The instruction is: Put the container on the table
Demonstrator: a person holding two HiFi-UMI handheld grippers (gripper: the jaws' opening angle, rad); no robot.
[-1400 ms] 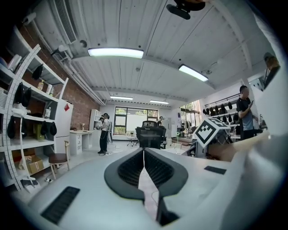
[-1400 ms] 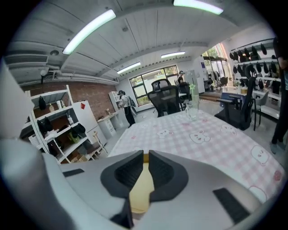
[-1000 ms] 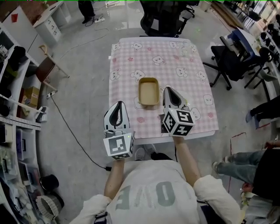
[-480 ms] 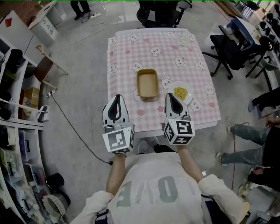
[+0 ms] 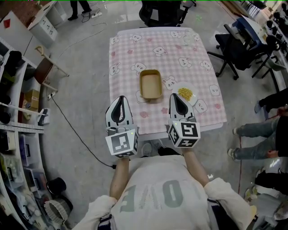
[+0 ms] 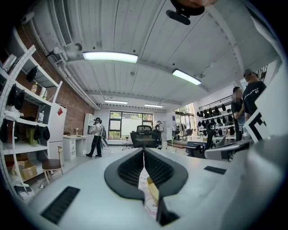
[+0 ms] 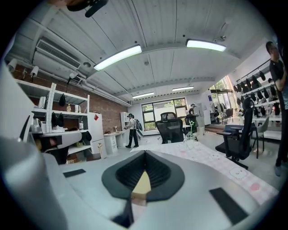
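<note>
A tan rectangular container, empty, stands on the pink checked table near its middle. My left gripper hangs at the table's near edge, left of the container and apart from it, shut with nothing in it. On the other side my right gripper is level with it, also shut and empty, its tip beside a white plate of yellow food. In the left gripper view the jaws meet, and the container shows below them. In the right gripper view the container shows under that gripper.
A black office chair stands at the table's far end and others at its right. Shelves line the left wall, and a cable runs over the floor. People's legs show at the right.
Both grippers have drawn back toward the table's near edge over the last second, and the plate of yellow food now shows beside the right one. The container has stayed in place.
</note>
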